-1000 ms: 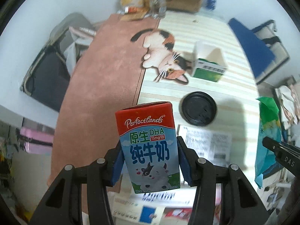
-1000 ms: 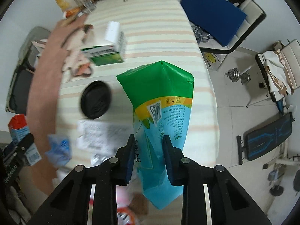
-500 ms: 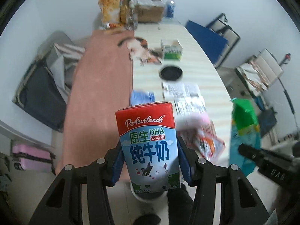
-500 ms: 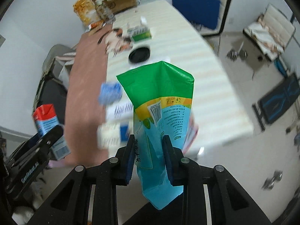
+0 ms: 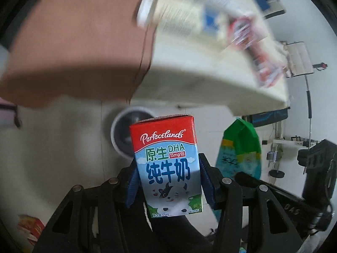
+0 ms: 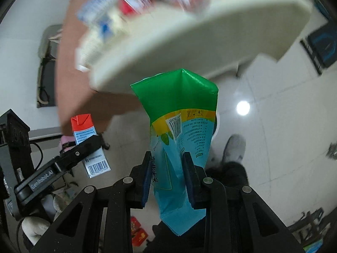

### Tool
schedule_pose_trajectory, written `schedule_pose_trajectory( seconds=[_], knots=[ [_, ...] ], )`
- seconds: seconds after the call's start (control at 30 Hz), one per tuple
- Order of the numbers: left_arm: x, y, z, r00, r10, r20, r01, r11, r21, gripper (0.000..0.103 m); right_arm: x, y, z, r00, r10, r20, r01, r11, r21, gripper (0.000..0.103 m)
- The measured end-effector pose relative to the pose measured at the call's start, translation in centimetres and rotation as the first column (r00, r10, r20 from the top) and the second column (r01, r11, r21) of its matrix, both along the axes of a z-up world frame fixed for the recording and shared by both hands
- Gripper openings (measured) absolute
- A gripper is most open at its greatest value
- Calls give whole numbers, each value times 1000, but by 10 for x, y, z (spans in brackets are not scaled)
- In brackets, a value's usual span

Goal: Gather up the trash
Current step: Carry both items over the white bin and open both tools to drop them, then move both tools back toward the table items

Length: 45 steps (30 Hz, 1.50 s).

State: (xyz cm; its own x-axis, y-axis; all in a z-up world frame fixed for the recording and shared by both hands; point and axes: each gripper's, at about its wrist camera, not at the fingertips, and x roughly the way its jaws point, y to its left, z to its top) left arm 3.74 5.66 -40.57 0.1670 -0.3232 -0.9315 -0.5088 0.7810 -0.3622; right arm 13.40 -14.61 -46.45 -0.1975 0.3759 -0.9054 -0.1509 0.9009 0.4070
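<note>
Left hand-held gripper [image 5: 168, 181] clamps milk carton [image 5: 167, 166] above bin [image 5: 118, 126]; right hand-held gripper [image 6: 167, 177] pinches green-blue pouch [image 6: 179, 130]. I fear pouch missing bin: offset beside rim.

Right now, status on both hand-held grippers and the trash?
Left hand-held gripper shut on milk carton. Right hand-held gripper shut on green-blue bag. White bin on floor behind carton; path looks clear.

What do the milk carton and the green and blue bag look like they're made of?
The milk carton looks like coated paperboard: crisp folded edges, flat printed faces, a slight sheen. The green and blue bag seems thin glossy plastic film: it creases, pinches flat between the jaws and reflects light.
</note>
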Motion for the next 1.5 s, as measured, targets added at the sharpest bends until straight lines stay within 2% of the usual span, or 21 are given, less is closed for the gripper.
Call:
schedule_pose_trajectory(
  seconds=[0.2, 0.3, 0.33, 0.37, 0.4, 0.43, 0.47, 0.5, 0.53, 0.57, 0.63, 0.73, 0.9, 1.0, 1.27, 1.5],
  knots=[
    [-1, 2, -144, 995, 35, -95, -43, 996, -80, 49, -11, -2, -165, 992, -39, -120, 40, 999, 6, 29],
    [-3, 7, -208, 988, 53, -145, -66, 994, -86, 53, -11, 3, -242, 984, -46, -175, 48, 999, 4, 30],
    [-4, 9, -221, 987, 58, -153, -72, 994, -82, 68, -10, 5, -261, 981, -46, -188, 48, 999, 6, 33],
    [-5, 10, -237, 985, 64, -158, -76, 994, -72, 89, -10, 7, -284, 979, -42, -200, 43, 999, 2, 37],
    [-6, 10, -247, 985, 62, -161, -73, 995, -63, 97, -10, 10, -304, 977, -36, -208, 38, 999, 4, 37],
    [-8, 11, -257, 984, 58, -169, -65, 997, -40, 101, -9, 12, -322, 976, -35, -217, 38, 999, 9, 47],
    [-9, 12, -264, 983, 57, -175, -61, 998, -17, 101, -11, 13, -333, 974, -34, -222, 36, 999, 6, 56],
    [-12, 13, -273, 981, 61, -183, -59, 998, 18, 101, -11, 15, -342, 975, -31, -219, 31, 1000, -2, 61],
    [-14, 13, -277, 980, 67, -188, -60, 997, 40, 101, -12, 16, -351, 979, -21, -202, 18, 1000, -17, 72],
    [-15, 14, -280, 979, 72, -191, -61, 996, 61, 101, -10, 20, -356, 982, -9, -188, 3, 999, -34, 86],
    [-14, 15, -281, 978, 84, -190, -56, 987, 150, 101, -7, 26, -359, 989, 19, -150, -33, 996, -88, 101],
    [-23, 14, -281, 974, 72, -214, -11, 961, 276, 101, -8, 31, -355, 994, 99, -56, -108, 971, -213, 102],
    [-33, 14, -276, 960, 73, -270, 12, 954, 301, 101, -5, 39, -349, 979, 199, 35, -174, 917, -358, 103],
    [-33, 11, -275, 954, 63, -294, 35, 948, 316, 101, -4, 38, -344, 976, 215, 46, -181, 903, -389, 103],
    [-33, 6, -257, 954, 52, -296, 51, 943, 329, 101, -13, 40, -315, 968, 241, 75, -190, 891, -412, 103],
    [-37, -9, -224, 956, 47, -290, 48, 949, 312, 101, -23, 37, -264, 962, 256, 95, -195, 889, -414, 103]
  ],
)
